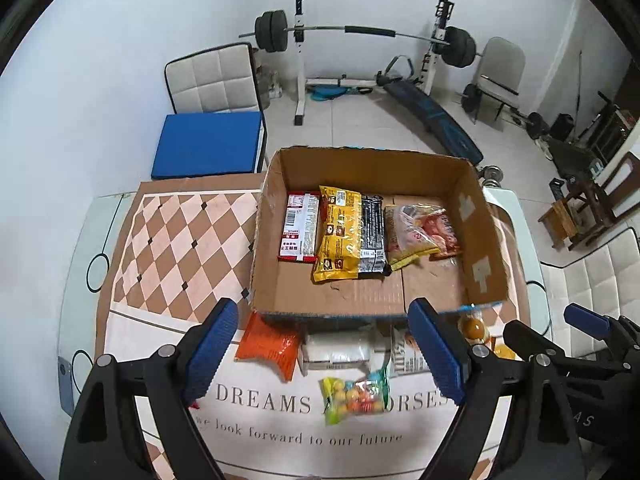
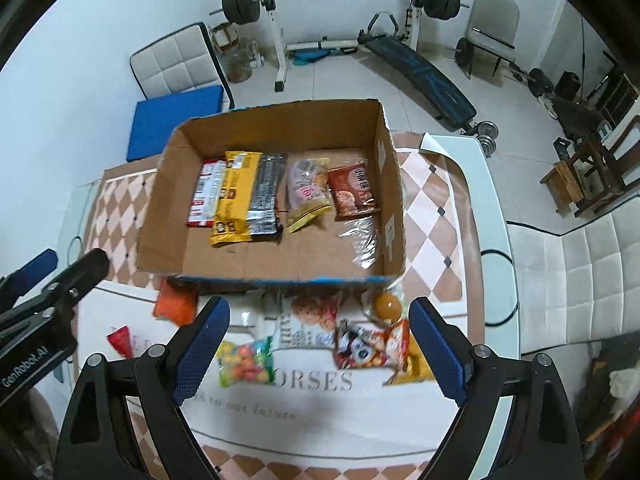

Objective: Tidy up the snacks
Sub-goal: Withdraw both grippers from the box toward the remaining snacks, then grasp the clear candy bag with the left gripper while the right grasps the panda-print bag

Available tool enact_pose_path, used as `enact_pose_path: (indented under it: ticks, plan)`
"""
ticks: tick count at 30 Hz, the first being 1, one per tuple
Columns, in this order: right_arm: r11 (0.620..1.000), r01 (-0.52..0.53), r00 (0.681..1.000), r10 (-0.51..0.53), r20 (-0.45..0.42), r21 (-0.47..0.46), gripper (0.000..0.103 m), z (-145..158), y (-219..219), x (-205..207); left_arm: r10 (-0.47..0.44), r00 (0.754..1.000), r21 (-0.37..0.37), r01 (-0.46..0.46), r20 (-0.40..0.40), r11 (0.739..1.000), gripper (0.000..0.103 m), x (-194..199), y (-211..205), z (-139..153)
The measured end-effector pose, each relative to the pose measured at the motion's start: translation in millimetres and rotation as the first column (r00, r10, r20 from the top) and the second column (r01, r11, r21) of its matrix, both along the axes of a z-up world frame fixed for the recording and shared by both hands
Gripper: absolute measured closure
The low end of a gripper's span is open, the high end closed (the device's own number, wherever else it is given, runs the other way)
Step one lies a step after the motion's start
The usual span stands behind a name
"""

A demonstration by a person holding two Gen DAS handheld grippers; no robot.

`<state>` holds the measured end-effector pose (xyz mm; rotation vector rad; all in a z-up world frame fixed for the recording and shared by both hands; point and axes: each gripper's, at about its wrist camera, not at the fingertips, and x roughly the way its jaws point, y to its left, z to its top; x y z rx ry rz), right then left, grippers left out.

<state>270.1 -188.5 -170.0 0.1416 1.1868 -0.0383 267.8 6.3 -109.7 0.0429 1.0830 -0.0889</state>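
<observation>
An open cardboard box (image 1: 484, 240) (image 2: 160, 220) stands on the table and holds a red-white pack (image 1: 300, 226), a yellow pack (image 1: 340, 236), a black pack (image 1: 372, 236) and clear bags (image 1: 420, 232). In front of it lie an orange pack (image 1: 266, 344), a white pack (image 1: 340, 350), a bag of coloured balls (image 1: 356, 396) (image 2: 244, 364), a printed pack (image 2: 308, 320) and red-orange packs (image 2: 372, 348). My left gripper (image 1: 324, 356) is open and empty above these loose snacks. My right gripper (image 2: 320, 352) is open and empty above them too.
The table has a checkered cloth (image 1: 172, 248) with lettering. A chair with a blue cushion (image 1: 208, 144) stands behind the table, a white sofa (image 2: 580, 280) to the right. A barbell rack (image 1: 300, 40) and a bench (image 1: 436, 116) are on the floor beyond.
</observation>
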Motion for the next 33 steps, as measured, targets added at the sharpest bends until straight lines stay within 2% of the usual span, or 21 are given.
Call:
enact_pose_path:
  ticks: [3, 6, 10, 12, 16, 20, 24, 26, 28, 30, 33]
  plan:
    - [1.0, 0.022, 1.0, -0.022, 0.014, 0.014, 0.01, 8, 5, -18, -0.003, 1.0, 0.005, 0.003, 0.031, 1.0, 0.016, -15, 7, 9]
    - [0.998, 0.044, 0.999, -0.044, 0.006, 0.039, 0.01, 6, 7, -35, 0.005, 1.0, 0.004, -0.005, 0.018, 1.0, 0.016, -25, 15, 7]
    - [0.99, 0.101, 0.993, -0.095, -0.065, 0.097, 0.01, -18, -3, -50, 0.036, 0.995, -0.018, -0.038, -0.097, 0.999, 0.016, -31, 26, -23]
    - [0.983, 0.134, 0.986, -0.12, -0.113, 0.124, 0.01, -38, -13, -53, 0.045, 0.985, -0.024, -0.05, -0.169, 0.998, 0.016, -33, 29, -49]
    - [0.969, 0.205, 0.963, -0.175, -0.204, 0.137, 0.01, -86, -39, -50, 0.049, 0.959, -0.002, -0.052, -0.28, 0.999, 0.016, -32, 27, -99]
    - [0.96, 0.237, 0.944, -0.192, -0.27, 0.147, 0.01, -131, -58, -39, 0.076, 0.922, -0.024, -0.092, -0.38, 0.995, 0.016, -21, 29, -147]
    - [0.957, 0.254, 0.93, -0.202, -0.306, 0.138, 0.01, -170, -68, -23, 0.068, 0.905, -0.005, -0.077, -0.421, 0.997, 0.016, -9, 18, -178]
    - [0.959, 0.249, 0.928, -0.196, -0.316, 0.137, 0.01, -183, -69, -15, 0.032, 0.895, -0.015, -0.043, -0.444, 0.999, 0.016, -6, 7, -192]
    - [0.968, 0.228, 0.925, -0.18, -0.335, 0.108, 0.01, -199, -66, -6, 0.012, 0.875, -0.004, -0.016, -0.484, 1.0, 0.016, -5, -3, -206]
    - [0.975, 0.209, 0.922, -0.171, -0.348, 0.076, 0.01, -210, -63, 1, 0.007, 0.846, -0.042, -0.035, -0.534, 0.999, 0.016, -4, -7, -219]
    - [0.979, 0.198, 0.915, -0.166, -0.368, 0.051, 0.01, -224, -62, 8, 0.023, 0.817, -0.065, -0.073, -0.576, 0.995, 0.016, -3, -10, -232]
